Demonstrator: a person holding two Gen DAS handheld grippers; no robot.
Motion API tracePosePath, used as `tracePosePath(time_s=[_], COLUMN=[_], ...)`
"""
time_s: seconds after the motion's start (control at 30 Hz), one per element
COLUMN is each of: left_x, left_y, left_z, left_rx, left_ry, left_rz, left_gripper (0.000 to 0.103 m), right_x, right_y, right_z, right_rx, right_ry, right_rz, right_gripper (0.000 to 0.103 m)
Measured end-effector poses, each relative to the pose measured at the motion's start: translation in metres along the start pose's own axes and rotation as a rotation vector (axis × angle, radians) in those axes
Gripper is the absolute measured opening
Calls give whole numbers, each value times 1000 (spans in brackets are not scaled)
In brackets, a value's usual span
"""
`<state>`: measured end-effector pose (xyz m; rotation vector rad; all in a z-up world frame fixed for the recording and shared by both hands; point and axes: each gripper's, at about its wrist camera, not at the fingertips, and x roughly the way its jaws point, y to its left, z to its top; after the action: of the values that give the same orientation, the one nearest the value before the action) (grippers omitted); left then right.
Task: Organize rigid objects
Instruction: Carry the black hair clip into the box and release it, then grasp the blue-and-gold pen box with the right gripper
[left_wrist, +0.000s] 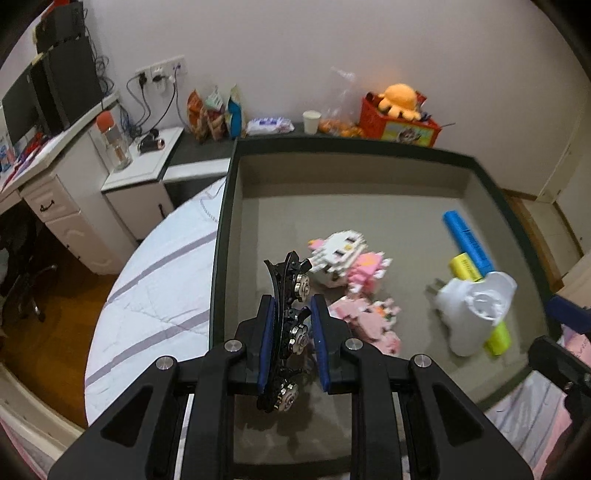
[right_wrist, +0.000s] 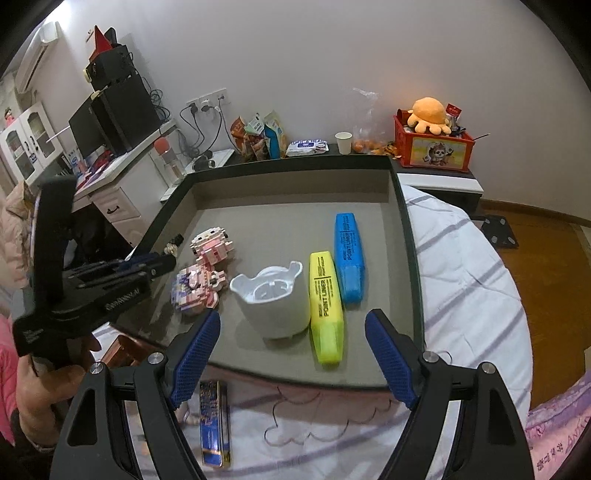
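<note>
My left gripper holds a black hair clip with silver flower studs, its blue pads closed on it, over the left part of the grey tray. In the tray lie pink and white brick figures, a white cup-shaped piece, a yellow highlighter and a blue highlighter. My right gripper is open and empty at the tray's near edge, just before the white piece. The left gripper also shows in the right wrist view.
The tray rests on a white striped bed cover. A blue flat tin lies on the cover below my right gripper. Behind the tray stand snack bags, a paper cup and a red box with an orange plush. A desk stands at left.
</note>
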<state>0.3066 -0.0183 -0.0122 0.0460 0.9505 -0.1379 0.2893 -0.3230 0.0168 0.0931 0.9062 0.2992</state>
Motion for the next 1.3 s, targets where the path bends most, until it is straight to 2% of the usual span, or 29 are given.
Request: tracePosePath(time_s=[0.07,0.13,0.17,0.2,0.23,0.3,0.4,0.5,0.63,0.83,1.3], left_x=[1,0,-1,-5,-11,-24,-50,-72,-95,-118,-137], left_y=[-3,-7,-9,-10,-13,-17,-23,-19,-10,-1,29], left_z=[0,0,0,-1,-2,-6,-12,-19,-32,-57,-127], left_rx=[14,23,27,31,35,41,67,51,14,-10,-93], left_ry=[-5,-4,-6,-14,-32,-73,-154,-186,-183,-179,-128], left_rz=[14,9,-2,-14,-25,-17,45,72,47,80,98], left_gripper=[23,31,42,60,66,91,101,103,103,103,103], right_x=[4,6,6,5,4,-1,-12,-23,-36,-51,-50], right_y=[-1,-1,-2,-2,-2,-1,2,8,18,37,49], right_z=[1,0,-1,-1,-1,-3,-5,-8,-15,-29,-73], right_rx=[2,3,5,8,9,9,7,2,-9,-34,-53], right_ry=[5,10,11,11,10,2,-16,-33,-49,-61,20], right_rz=[0,0,-1,-1,-2,-7,-12,-14,-15,-24,-59], right_gripper=[82,82,82,82,82,82,82,82,82,82,82])
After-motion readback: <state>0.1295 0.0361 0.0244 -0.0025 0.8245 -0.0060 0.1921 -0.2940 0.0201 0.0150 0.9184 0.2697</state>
